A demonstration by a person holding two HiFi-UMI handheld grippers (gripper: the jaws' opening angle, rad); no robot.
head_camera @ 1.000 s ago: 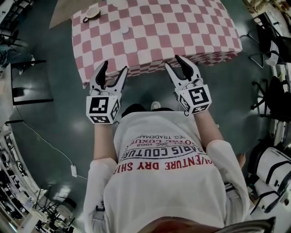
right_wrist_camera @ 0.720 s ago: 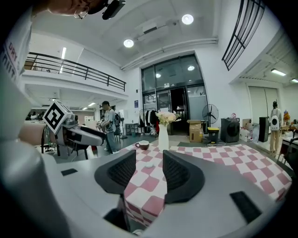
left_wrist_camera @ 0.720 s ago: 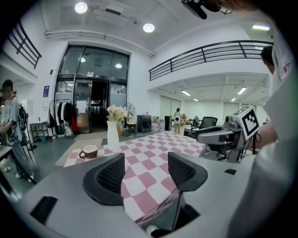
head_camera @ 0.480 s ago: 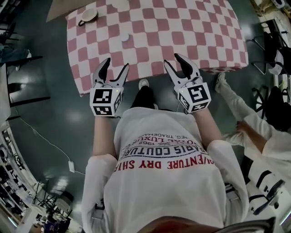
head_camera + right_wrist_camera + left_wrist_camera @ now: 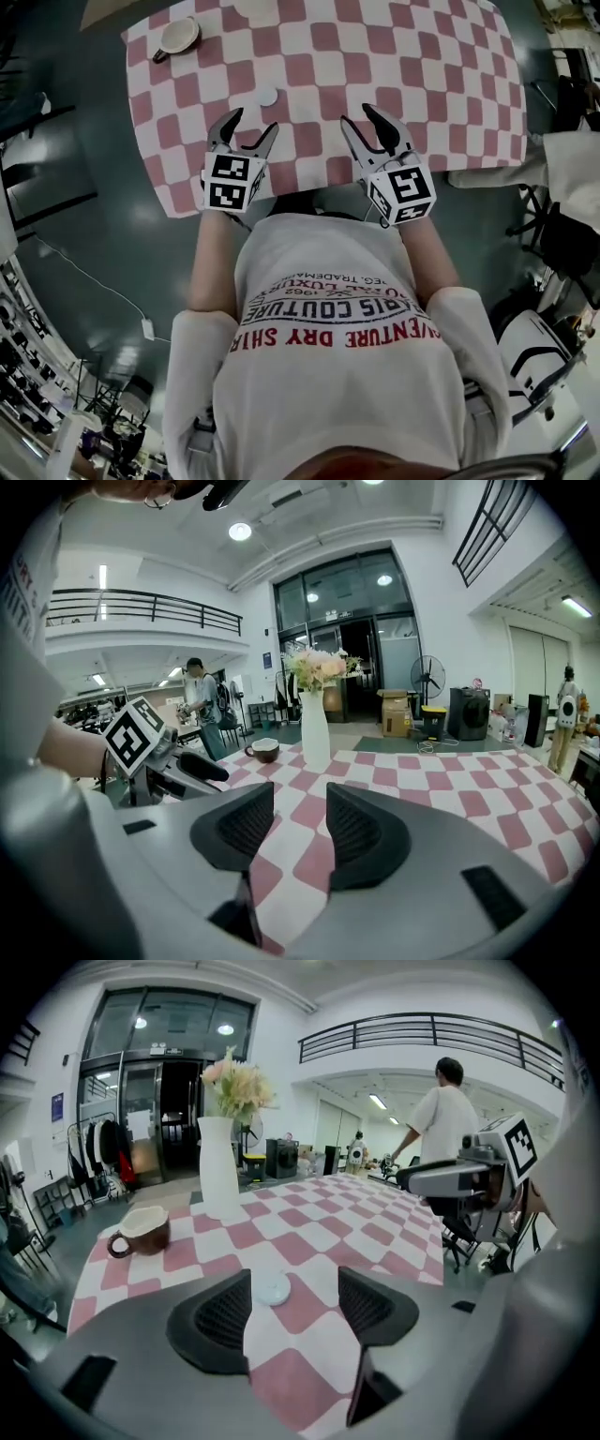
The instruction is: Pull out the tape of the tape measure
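Nearest the camera is the person's white printed shirt (image 5: 337, 375), with both forearms reaching forward from it. The left gripper (image 5: 251, 127) and the right gripper (image 5: 367, 127) are held side by side over the near edge of the table (image 5: 422, 75), which is covered with a pink and white checked cloth.

The left gripper's jaws stand wide apart with only cloth showing between them. The right gripper's jaws are also apart and hold nothing, though the gap between them is narrower. Each gripper points forward and somewhat down toward the cloth.

The tape measure (image 5: 267, 96), a small round white case, lies flat on the cloth just beyond the left gripper's tips. In the left gripper view it sits in line with the gap, closer to the left jaw, and neither jaw touches it. It is well to the left of the right gripper.

Farther back, toward the table's far left corner, stands a brown cup (image 5: 178, 35) with a pale inside. Beside it, a tall white vase (image 5: 217, 1180) holds pale flowers.
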